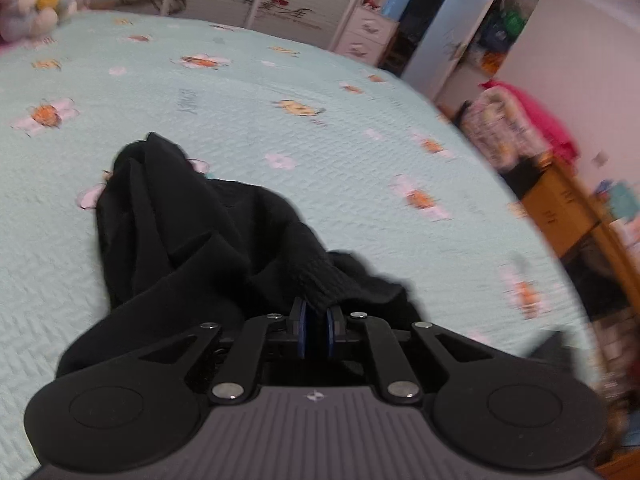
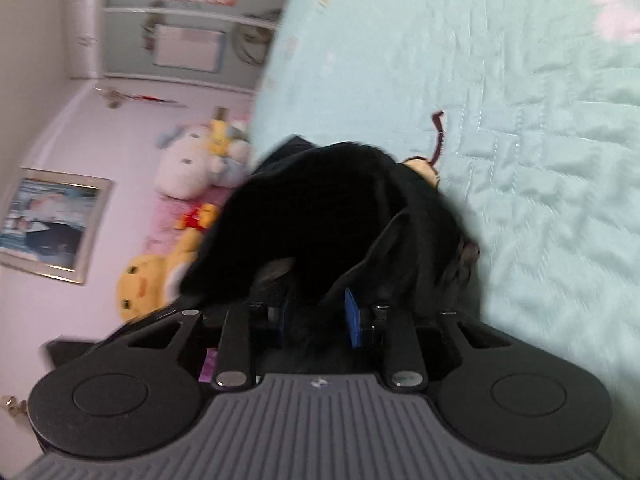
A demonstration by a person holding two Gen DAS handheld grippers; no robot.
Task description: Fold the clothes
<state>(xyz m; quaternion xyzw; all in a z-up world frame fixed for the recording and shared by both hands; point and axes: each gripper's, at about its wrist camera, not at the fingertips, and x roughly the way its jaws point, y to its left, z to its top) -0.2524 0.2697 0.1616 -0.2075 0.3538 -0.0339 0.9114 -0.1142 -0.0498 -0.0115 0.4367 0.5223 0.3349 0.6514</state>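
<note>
Garment (image 1: 192,232): black, crumpled into soft ridges, one end a ribbed knit cuff (image 1: 320,280). We see it trailing over the mint quilted bedspread (image 1: 360,128) printed with flowers. Our left gripper (image 1: 315,320) is clenched on that cuff, blue pads nearly together. Our right gripper (image 2: 316,316) has fabric bunched between its wider-set fingers; we cannot tell whether it grips. Plush toys (image 2: 188,172) sit beyond.

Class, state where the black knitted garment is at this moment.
The black knitted garment lies bunched on the mint floral quilted bedspread, its ribbed edge pinched in the left gripper; in the right wrist view it drapes over the right gripper.
</note>
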